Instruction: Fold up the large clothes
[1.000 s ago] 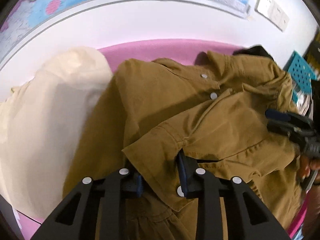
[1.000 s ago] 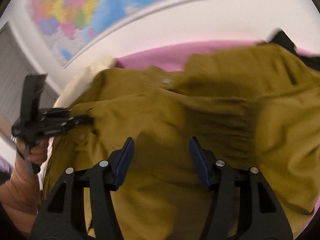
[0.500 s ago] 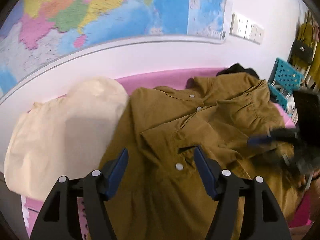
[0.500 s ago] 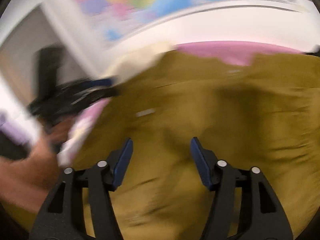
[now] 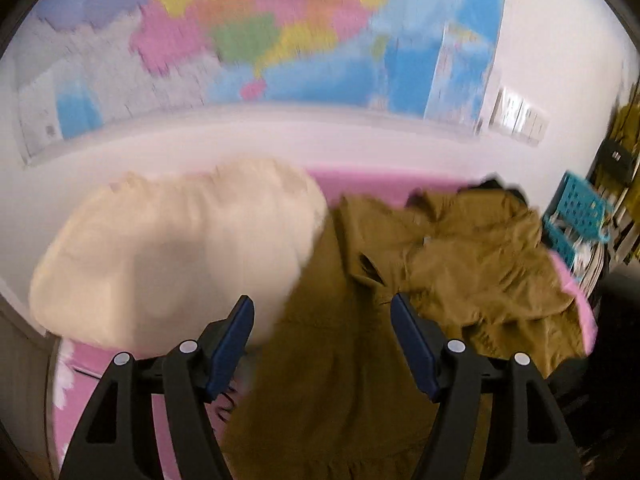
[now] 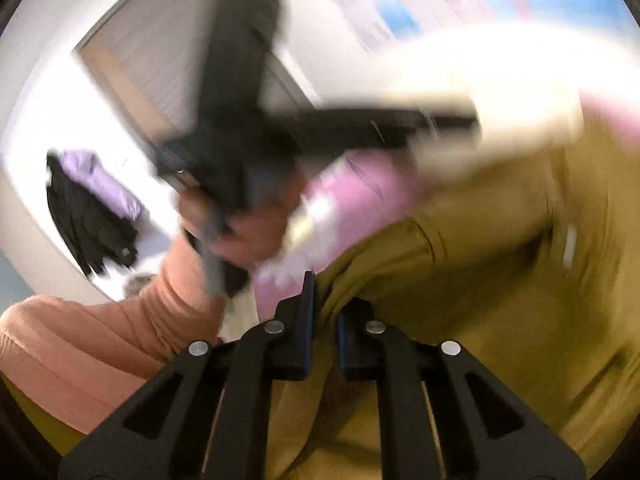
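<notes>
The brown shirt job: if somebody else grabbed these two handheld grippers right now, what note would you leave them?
Left gripper: open, holding nothing, above the brown shirt.
Right gripper: jaws have just been closing and now pinch an edge of the brown shirt near its side by the pink cover.
Shirt: spread across the pink cover, rumpled at the far end, beside a cream garment.
Done: one edge gripped. Any folds made so far cannot be judged; the pictures are blurred.
Left: probably take a second edge with the left gripper, fold the shirt over and flatten it.
</notes>
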A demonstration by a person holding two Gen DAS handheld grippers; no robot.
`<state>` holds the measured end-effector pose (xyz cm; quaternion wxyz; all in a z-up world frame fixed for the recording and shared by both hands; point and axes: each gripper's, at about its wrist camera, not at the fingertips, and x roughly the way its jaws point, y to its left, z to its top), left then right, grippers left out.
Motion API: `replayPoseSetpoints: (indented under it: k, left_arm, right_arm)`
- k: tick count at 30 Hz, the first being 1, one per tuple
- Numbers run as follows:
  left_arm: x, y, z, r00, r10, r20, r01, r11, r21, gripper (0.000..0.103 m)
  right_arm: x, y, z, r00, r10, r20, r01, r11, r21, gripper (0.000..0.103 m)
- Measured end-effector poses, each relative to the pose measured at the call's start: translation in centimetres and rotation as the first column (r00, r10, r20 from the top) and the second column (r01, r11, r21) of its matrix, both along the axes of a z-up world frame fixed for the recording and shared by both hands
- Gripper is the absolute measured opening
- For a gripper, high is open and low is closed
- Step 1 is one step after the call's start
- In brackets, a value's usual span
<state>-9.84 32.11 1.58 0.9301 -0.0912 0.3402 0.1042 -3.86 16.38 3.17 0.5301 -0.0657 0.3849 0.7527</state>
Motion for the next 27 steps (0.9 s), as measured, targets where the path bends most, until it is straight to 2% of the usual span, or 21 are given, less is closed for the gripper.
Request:
replayPoseSetpoints:
  k: [3,5,8,11,13,14,16,18,19,20,23,26,27]
  left_arm:
    - [-2.6,0.7,3.8,0.992,0.007,0.129,-0.010,1.000,0.022,0.074]
    - [-3.6,0.8,5.3,0.984,-0.009,0.177,0.006,1.000,0.019,0.075]
    - [-3.7,0.2,5.4,0.982,-0.056,0.179,0.056,0.998,0.004,0.080]
    - [-2.1,-1.1,3.1,0.988,-0.111,0.110,0.112,0.994,0.000,0.080]
    - [-0.1,-2.2,0.7,0.989,-0.146,0.026,0.147,0.989,-0.016,0.079]
    - [0.7,-2.5,-0.3,0.987,-0.162,-0.007,0.161,0.987,-0.026,0.079]
    - [2.5,-3.4,-2.6,0.979,-0.187,-0.077,0.185,0.982,-0.031,0.077]
    - [3.6,-3.9,-4.1,0.973,-0.196,-0.119,0.195,0.981,-0.021,0.076]
    - [4.1,-4.1,-4.6,0.971,-0.198,-0.132,0.197,0.980,-0.018,0.076]
    - [4.5,-4.1,-5.0,0.971,-0.194,-0.141,0.194,0.981,-0.014,0.076]
    - [5.5,-3.7,-5.7,0.974,-0.164,-0.158,0.166,0.986,0.004,0.076]
    - [6.3,-3.2,-6.0,0.980,-0.117,-0.162,0.125,0.991,0.041,0.076]
    - [6.4,-3.2,-5.9,0.982,-0.098,-0.160,0.109,0.992,0.066,0.076]
  right_arm:
    - [0.9,-0.7,5.4,0.995,-0.027,0.100,0.018,0.996,0.087,0.009]
    - [2.4,-1.7,7.5,0.986,-0.075,0.147,0.059,0.992,0.114,0.009]
    - [5.8,-4.6,8.1,0.982,-0.135,0.129,0.123,0.988,0.097,0.010]
    - [9.6,-8.3,6.4,0.962,-0.242,0.123,0.240,0.970,0.032,0.014]
    - [11.4,-10.1,4.0,0.951,-0.299,0.083,0.303,0.952,-0.039,0.020]
    - [12.5,-11.3,2.1,0.944,-0.327,0.040,0.329,0.940,-0.086,0.036]
    - [13.5,-13.2,-1.1,0.916,-0.400,0.016,0.398,0.905,-0.148,0.059]
    - [14.3,-14.9,-3.8,0.894,-0.445,-0.053,0.430,0.884,-0.183,0.065]
    - [14.3,-16.4,-5.3,0.877,-0.461,-0.134,0.436,0.882,-0.180,0.075]
    - [13.9,-17.6,-6.7,0.868,-0.460,-0.189,0.430,0.885,-0.179,0.078]
    - [11.9,-18.3,-9.0,0.875,-0.435,-0.213,0.402,0.897,-0.181,0.081]
    - [9.5,-16.9,-10.8,0.890,-0.437,-0.132,0.400,0.886,-0.234,0.081]
    - [9.4,-16.5,-11.1,0.884,-0.454,-0.109,0.421,0.876,-0.236,0.081]
